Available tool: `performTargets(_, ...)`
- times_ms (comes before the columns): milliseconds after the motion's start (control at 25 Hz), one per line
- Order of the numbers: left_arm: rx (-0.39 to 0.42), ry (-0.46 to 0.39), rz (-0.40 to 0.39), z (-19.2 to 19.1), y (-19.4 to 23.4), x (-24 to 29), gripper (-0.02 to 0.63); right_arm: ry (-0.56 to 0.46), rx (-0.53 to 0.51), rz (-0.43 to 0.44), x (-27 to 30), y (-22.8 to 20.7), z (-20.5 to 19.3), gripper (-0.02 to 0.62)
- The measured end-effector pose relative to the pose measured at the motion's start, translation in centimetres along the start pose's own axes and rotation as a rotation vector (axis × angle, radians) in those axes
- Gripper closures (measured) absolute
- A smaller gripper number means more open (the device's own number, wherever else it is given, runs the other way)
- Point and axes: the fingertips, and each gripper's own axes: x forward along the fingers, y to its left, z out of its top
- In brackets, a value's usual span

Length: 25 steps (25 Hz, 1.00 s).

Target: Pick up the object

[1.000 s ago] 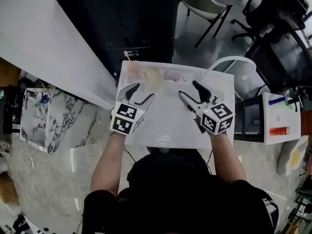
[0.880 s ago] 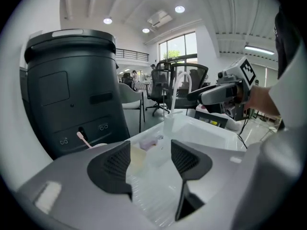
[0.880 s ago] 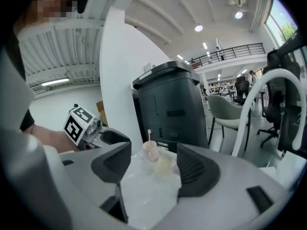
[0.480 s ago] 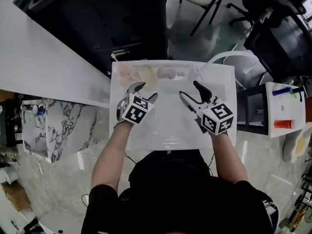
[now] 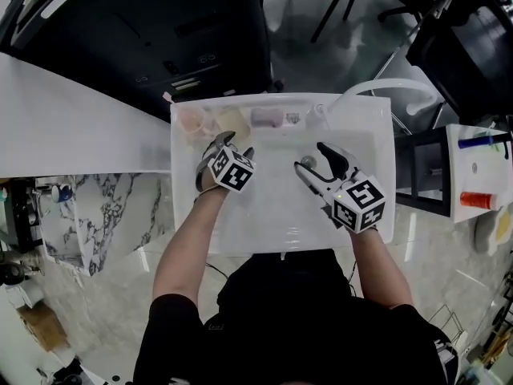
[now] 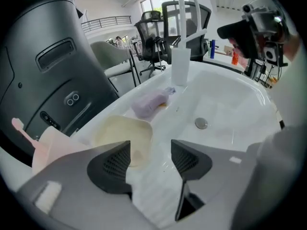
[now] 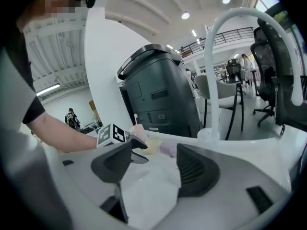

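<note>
A white sink (image 5: 280, 235) holds a pale yellow bowl-like object (image 5: 232, 121) and a lilac soft lump (image 5: 266, 118) along its back wall. My left gripper (image 5: 235, 143) is open, its tips just short of the yellow object (image 6: 122, 133), which lies ahead and left of the jaws (image 6: 151, 159); the lilac lump (image 6: 148, 103) lies further back. My right gripper (image 5: 313, 155) is open and empty over the middle of the basin, near the drain (image 6: 201, 123). In the right gripper view its jaws (image 7: 153, 169) frame bare white basin.
A pink cup (image 5: 191, 119) with a toothbrush stands at the sink's back left corner. A white arched faucet (image 5: 385, 87) rises at the back right. A dark bin (image 7: 158, 99) stands behind the sink, a white counter (image 5: 72, 127) to the left.
My left gripper has moved forward and up the basin toward the yellow object. The right gripper has stayed about where it was, still open.
</note>
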Motion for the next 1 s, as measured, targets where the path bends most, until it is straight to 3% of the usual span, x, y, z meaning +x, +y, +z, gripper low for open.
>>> performTargets(240,0.086,0.065,0.068,-0.7,0.4,2.3,0.351,0.007,0.015,-0.026,-1.3,-1.4,-0.9,0.313)
performTargets(480,0.139,0.111,0.158,-0.4,1.7,2.5,0.459,0.004,0.018,-0.038,-2.7,-2.1,-0.8,0.313)
performTargets(760,0.126,0.100,0.165,0.1,1.0,1.4,0.560,-0.009,0.001,-0.023,-3.3,-1.6,0.2,0.313)
performTargets(1000,0.048,0.039,0.126,1.3,-0.1,-1.0,0.571,-0.008,-0.026,0.001,-3.2,-0.1,1.0,0.313)
